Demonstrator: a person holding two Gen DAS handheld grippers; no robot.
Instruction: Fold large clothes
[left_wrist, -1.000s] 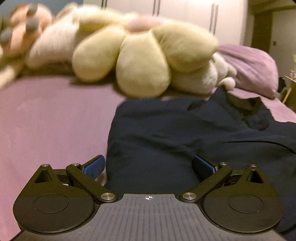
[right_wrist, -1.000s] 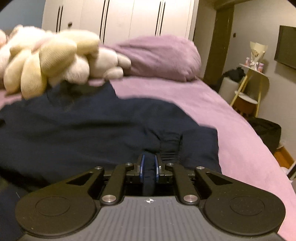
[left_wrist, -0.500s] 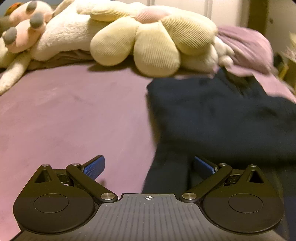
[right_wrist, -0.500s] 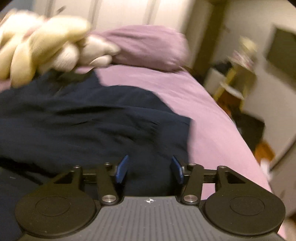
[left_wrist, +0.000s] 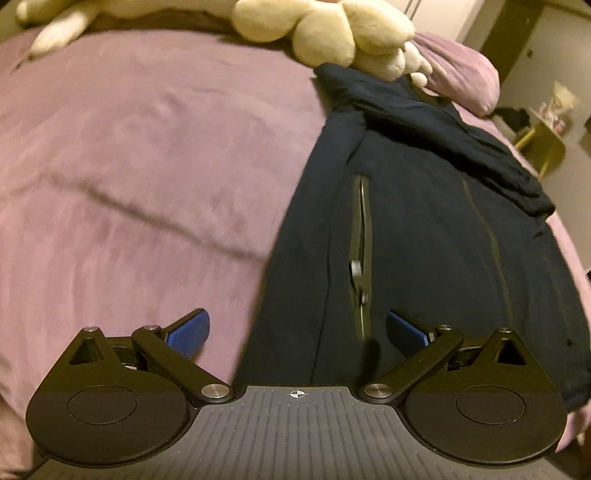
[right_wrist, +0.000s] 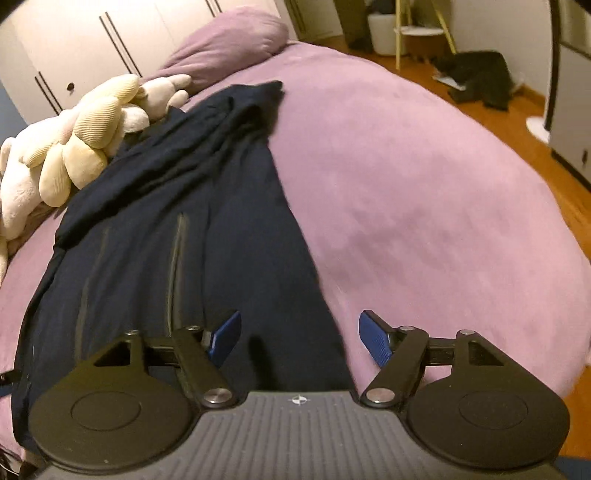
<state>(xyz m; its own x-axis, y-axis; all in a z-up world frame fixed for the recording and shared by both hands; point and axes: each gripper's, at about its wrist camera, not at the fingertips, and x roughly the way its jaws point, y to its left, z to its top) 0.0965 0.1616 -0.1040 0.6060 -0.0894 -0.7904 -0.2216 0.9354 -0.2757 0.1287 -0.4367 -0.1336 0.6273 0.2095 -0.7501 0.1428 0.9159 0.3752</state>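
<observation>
- In the left wrist view, the purple bedspread (left_wrist: 140, 155) fills the left half, lightly creased.
- Cream plush toys (left_wrist: 332, 29) lie along the far edge of the bed, the nearest one touching the top end of the dark navy garment (left_wrist: 424, 221).
- That garment lies lengthwise on the right half of the bed, running away from the camera, with a zip (left_wrist: 360, 258) down it and a bunched fold across its far end.
- A purple pillow (left_wrist: 465, 81) sits just behind the fold.
- The left gripper (left_wrist: 297, 328) hangs above the garment's near left edge, its 2 blue pads spread wide with nothing held between them.
- In the right wrist view, the plush toys (right_wrist: 81, 147) are at the left, touching the garment (right_wrist: 184, 229), which runs from the near left to a point in the middle of the bed.
- The bedspread (right_wrist: 424, 206) covers the right side; a wooden floor (right_wrist: 517, 110) and white wardrobes (right_wrist: 92, 48) lie beyond.
- The right gripper (right_wrist: 299, 338) is over the garment's near right edge, its jaws opening, clear of the cloth and gripping nothing.
</observation>
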